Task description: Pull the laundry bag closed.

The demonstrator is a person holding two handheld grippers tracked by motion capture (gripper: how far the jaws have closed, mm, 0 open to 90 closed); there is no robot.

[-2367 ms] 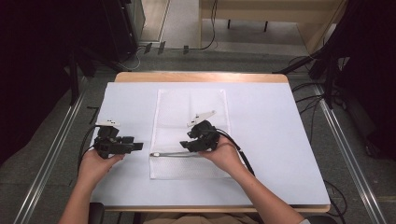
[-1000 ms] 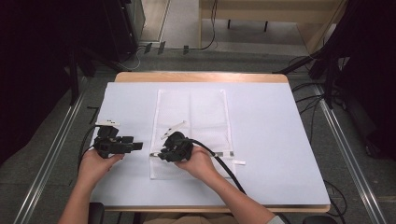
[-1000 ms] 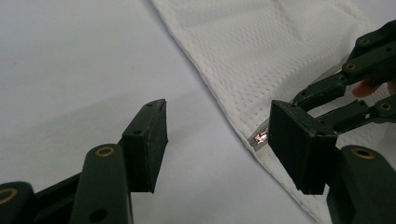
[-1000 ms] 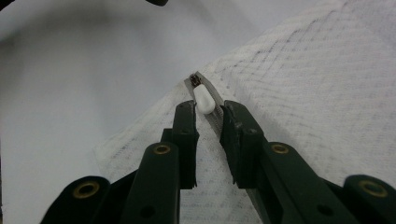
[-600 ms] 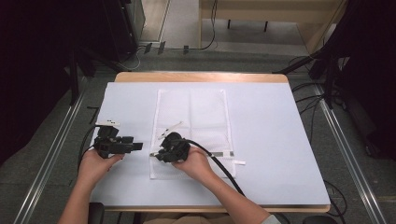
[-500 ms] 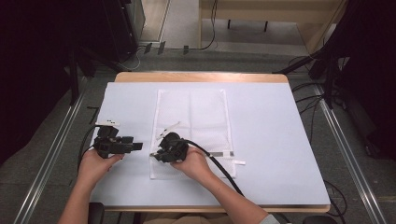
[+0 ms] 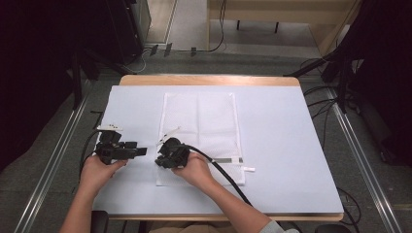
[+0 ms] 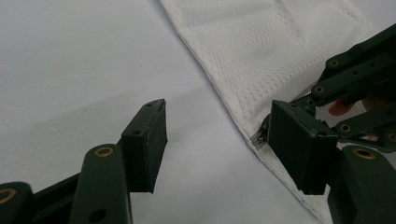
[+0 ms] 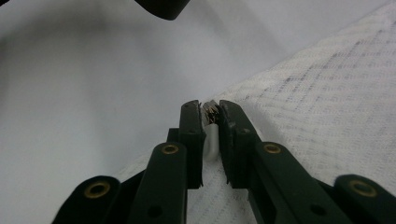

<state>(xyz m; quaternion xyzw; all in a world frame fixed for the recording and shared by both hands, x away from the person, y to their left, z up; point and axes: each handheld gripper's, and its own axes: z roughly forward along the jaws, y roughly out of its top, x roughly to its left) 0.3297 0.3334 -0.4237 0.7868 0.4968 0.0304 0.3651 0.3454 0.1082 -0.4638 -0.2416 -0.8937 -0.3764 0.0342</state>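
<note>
Here the flat white mesh laundry bag (image 7: pixel 201 131) lies on the pale blue table cover (image 7: pixel 291 145), its zipper along the near edge. The right gripper (image 9: pixel 211 116) has just been closing and now pinches the small metal zipper pull (image 9: pixel 210 112) at the bag's near-left corner. The left gripper (image 8: pixel 215 140) stands open just beside that corner, holding nothing. That pinch looks shallow, so the pull could slip free; with the fabric unpinned, the whole bag may drag along instead.

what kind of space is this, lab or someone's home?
Most likely a lab or data-collection rig, not a home. A table under a plain white sheet holds one white mesh bag, metal rails run along the floor beside it, and loose cables trail behind.
</note>
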